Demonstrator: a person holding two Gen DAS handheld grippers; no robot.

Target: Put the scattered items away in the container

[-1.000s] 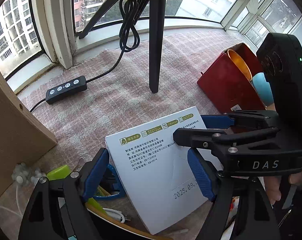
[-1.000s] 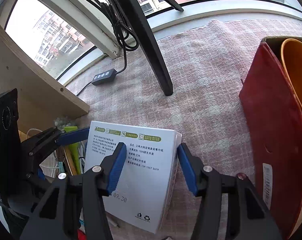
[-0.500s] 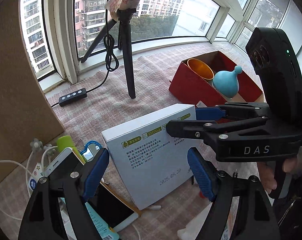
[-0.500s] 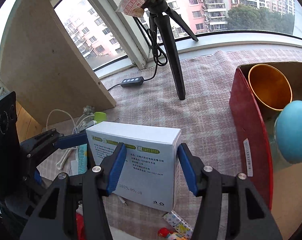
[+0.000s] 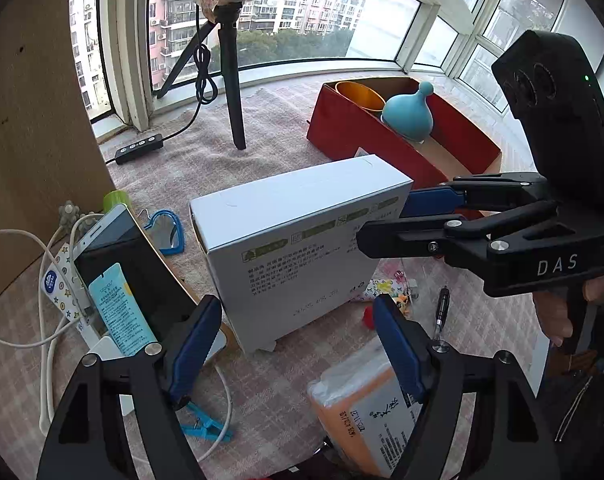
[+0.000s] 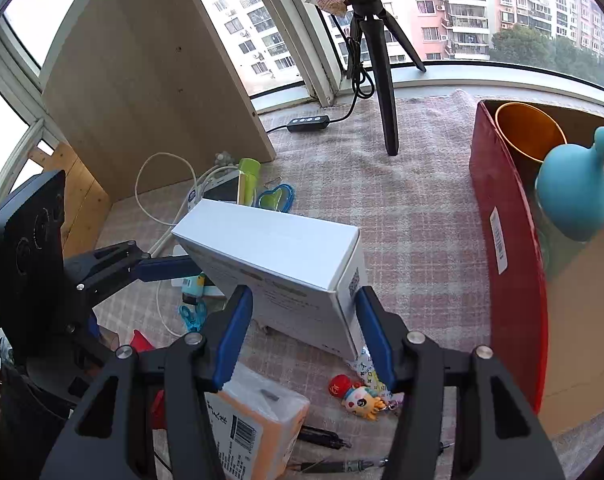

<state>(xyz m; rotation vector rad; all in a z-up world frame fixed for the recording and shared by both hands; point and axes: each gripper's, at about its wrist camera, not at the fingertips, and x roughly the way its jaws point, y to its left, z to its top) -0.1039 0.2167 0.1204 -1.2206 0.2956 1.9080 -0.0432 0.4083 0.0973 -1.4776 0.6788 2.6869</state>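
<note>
We work on a pink checked cloth (image 5: 285, 128) spread along a bay window (image 5: 302, 8), with tower blocks outside, a tripod (image 5: 231, 92) standing on the cloth and a wooden board (image 6: 141, 64) at one side. The red container (image 6: 502, 248) stands to the right, holding an orange cup (image 6: 526, 132) and a blue bottle (image 6: 574, 196). The white box (image 5: 293, 248) hangs clear above the clutter: a phone (image 5: 129, 272), a white cable (image 5: 41, 340), a tissue pack (image 6: 257, 420) and a small toy (image 6: 360, 398). Our right tongs (image 6: 304, 332) clamp the box's narrow end, both pads pressed on it. Our left tongs (image 5: 297, 356) have just been closing; the box sits between them, but we cannot tell whether the pads touch it.
</note>
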